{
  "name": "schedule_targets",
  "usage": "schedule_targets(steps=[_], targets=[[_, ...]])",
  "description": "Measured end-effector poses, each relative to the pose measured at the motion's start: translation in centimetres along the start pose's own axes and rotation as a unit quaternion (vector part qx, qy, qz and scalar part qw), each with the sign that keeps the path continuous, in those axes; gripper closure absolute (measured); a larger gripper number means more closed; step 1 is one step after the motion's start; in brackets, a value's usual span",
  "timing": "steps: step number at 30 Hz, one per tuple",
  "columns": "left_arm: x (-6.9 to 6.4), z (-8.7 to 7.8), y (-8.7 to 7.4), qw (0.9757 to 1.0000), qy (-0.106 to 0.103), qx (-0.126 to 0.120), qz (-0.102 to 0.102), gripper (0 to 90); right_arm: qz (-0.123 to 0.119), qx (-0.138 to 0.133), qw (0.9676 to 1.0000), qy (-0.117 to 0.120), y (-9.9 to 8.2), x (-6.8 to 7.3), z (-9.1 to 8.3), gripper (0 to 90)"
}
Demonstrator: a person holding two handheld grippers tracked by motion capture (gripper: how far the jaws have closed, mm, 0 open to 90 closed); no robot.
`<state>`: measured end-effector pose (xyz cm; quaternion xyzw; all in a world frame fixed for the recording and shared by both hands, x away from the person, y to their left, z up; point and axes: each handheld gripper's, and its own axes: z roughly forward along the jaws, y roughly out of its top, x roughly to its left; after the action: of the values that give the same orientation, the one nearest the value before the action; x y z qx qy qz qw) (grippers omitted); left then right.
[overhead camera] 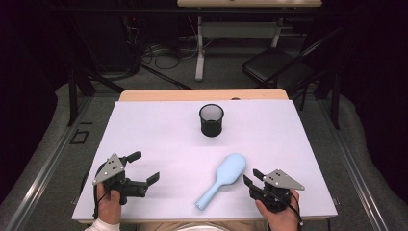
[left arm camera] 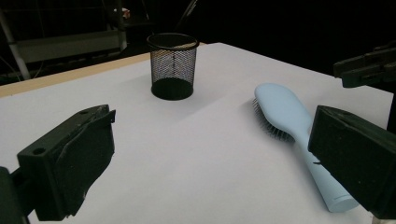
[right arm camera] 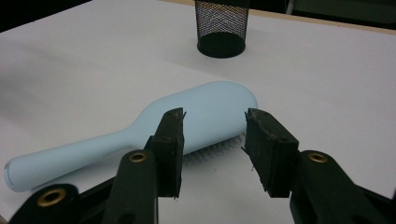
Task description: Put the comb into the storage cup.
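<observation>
A light blue hairbrush (overhead camera: 222, 179) lies bristles-down and slantwise on the white table top (overhead camera: 159, 130), its handle toward the near edge. A black mesh cup (overhead camera: 211, 120) stands upright farther back, at the centre. My left gripper (overhead camera: 146, 166) rests at the near left with its jaws wide apart and nothing between them; its own view shows the cup (left arm camera: 172, 65) ahead and the brush (left arm camera: 289, 114) to the right. My right gripper (overhead camera: 252, 177) sits just right of the brush, jaws partly apart and empty. In its view (right arm camera: 214, 126) the brush head (right arm camera: 196, 112) lies just beyond the tips.
A wooden strip (overhead camera: 202, 95) runs along the table's far edge. Behind it, on the floor, are a black chair (overhead camera: 279, 65), a white desk leg (overhead camera: 199, 53) and loose cables (overhead camera: 159, 55). Grey rails flank the table on both sides.
</observation>
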<state>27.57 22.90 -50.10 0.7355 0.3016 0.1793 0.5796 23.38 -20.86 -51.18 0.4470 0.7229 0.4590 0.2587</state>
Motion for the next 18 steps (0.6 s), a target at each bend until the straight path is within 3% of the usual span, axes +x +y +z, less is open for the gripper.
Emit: schedule_targets(steps=[11,18], targets=[[-0.1,0.1,0.0,1.0000,0.001,-0.001,-0.002,0.3,0.011,0.021,0.9997,0.009,0.8,0.6,0.2,65.6],[0.0,0.0,0.0,1.0000,0.000,0.000,-0.003,0.3,0.017,0.030,0.9986,0.040,1.5,1.6,0.9,70.0]])
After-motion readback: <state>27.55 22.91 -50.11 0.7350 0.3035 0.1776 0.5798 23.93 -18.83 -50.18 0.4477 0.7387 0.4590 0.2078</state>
